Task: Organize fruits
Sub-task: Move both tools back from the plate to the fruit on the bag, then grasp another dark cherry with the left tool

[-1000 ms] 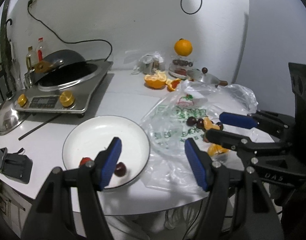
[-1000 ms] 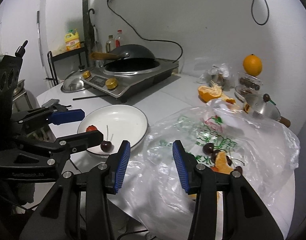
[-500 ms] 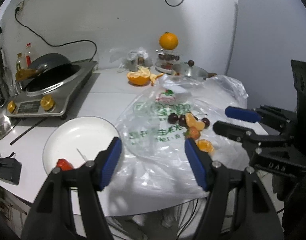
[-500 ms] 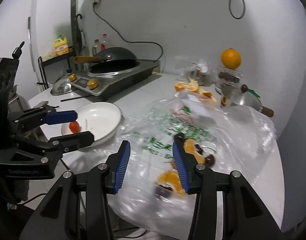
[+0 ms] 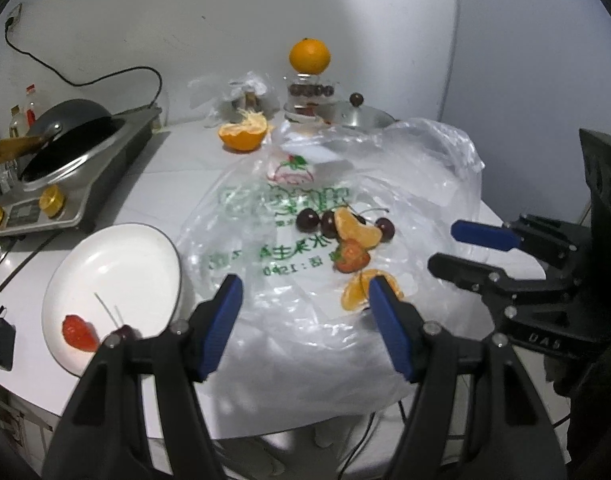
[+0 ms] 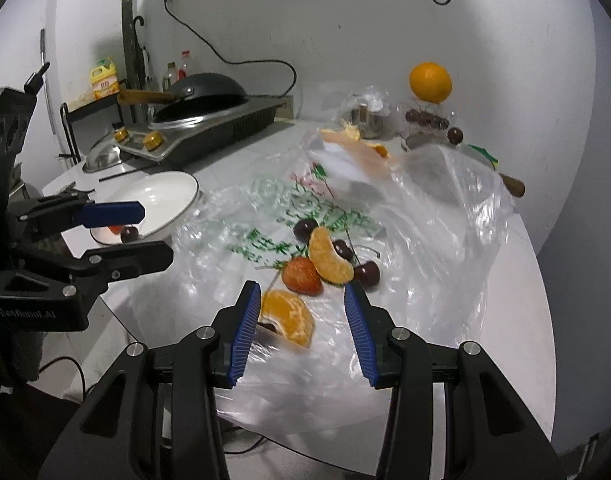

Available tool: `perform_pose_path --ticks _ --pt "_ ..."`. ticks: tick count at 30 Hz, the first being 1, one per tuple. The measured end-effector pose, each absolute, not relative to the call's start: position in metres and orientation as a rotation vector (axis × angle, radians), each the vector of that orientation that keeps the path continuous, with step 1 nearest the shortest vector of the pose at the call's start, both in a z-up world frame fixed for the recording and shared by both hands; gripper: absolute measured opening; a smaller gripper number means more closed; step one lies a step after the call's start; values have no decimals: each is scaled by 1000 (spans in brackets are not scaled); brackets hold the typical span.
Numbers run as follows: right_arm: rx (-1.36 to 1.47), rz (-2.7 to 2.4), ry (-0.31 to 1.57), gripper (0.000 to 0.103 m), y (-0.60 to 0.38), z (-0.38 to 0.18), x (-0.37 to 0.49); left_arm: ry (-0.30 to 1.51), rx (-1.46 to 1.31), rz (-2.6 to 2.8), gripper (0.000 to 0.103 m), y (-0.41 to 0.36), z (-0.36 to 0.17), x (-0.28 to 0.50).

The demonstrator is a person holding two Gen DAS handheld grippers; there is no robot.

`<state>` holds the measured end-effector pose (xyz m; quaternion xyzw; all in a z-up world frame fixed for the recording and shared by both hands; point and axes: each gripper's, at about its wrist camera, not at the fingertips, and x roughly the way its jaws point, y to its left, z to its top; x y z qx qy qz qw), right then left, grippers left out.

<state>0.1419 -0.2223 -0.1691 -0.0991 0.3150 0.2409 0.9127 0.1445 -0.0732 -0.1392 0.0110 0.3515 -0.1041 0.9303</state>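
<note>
Loose fruit is spread on the plastic bag (image 6: pixel 425 216) on the worktop (image 5: pixel 153 184): three cherries (image 6: pixel 305 229), two orange segments (image 6: pixel 330 258), one strawberry (image 6: pixel 301 276). One more of each berry is seen on the plate (image 5: pixel 117 256). Both the right gripper (image 6: pixel 302 326) and left gripper (image 5: pixel 303 318) are held with jaws apart, empty. Soft, squishy stuff, probably best pinched gently across the middle.

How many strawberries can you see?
2. One strawberry lies on the white plate beside a cherry; the other strawberry lies on the plastic bag among orange pieces. More may be hidden.
</note>
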Motion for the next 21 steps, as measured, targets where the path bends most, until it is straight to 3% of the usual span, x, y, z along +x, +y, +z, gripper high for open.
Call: perform_pose_path --ticks 21 --pt "-243 496 816 44 -228 -229 156 786 76 -284 67 -112 -171 171"
